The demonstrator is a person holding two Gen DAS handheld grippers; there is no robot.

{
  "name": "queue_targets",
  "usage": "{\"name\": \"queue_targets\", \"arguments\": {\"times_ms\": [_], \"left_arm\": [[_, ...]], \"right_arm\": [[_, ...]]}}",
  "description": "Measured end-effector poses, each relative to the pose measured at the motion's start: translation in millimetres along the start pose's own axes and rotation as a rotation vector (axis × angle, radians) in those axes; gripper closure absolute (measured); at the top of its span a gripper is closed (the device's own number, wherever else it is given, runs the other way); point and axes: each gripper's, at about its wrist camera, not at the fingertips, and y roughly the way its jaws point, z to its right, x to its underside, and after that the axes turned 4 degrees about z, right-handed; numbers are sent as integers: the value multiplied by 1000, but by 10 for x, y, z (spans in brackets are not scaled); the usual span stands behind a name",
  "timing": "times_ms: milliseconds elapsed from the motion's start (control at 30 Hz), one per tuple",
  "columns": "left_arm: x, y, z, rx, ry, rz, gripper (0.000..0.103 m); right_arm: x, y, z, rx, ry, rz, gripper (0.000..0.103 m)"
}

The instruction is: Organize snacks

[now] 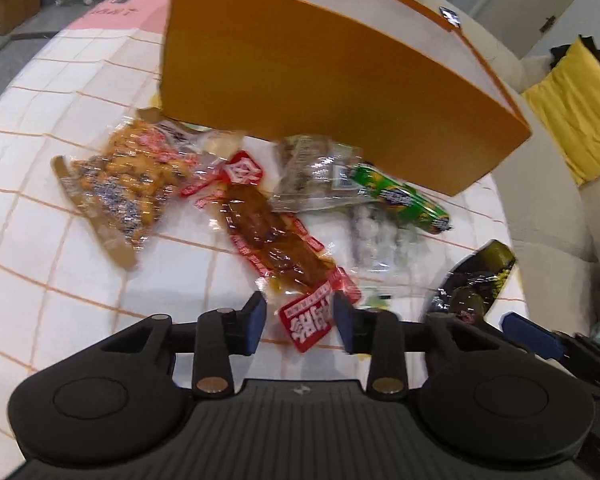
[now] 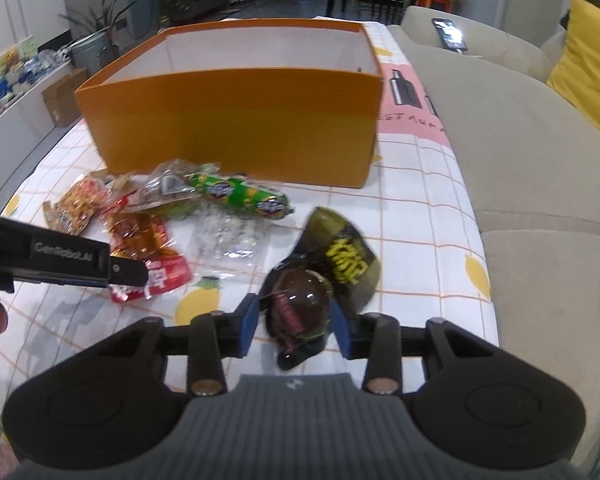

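While both tongs gape unclenched, a crumpled red packet [image 1: 308,320] lies glossy.

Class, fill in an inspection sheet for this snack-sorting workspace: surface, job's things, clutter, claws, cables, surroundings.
Surface: checked tablecloth with lemon prints.
Job's things: orange box, open top; red packet, green roll, dark packet, yellow snack bag lying before it.
Clutter: nothing seen.
Claws: left claw open around the red packet's end; right claw open around the dark packet.
Cables: nothing seen.
Surroundings: beige sofa, yellow cushion, phone.
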Motion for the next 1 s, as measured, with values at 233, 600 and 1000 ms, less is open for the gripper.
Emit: {"name": "queue_targets", "arguments": {"times_ms": [233,600,1000], "left_arm": [[-34,-100,-57,44,-30,-43,98],[-108,-367,-255,-225,138,-238,100],[-205,-391,-24,-124,87,-13,36]], "right_arm": [[-13,82,97,19,53,-9,61],[1,62,107,-4,79,-14,61],[-34,106,159,-6,166,-23,46]]}}
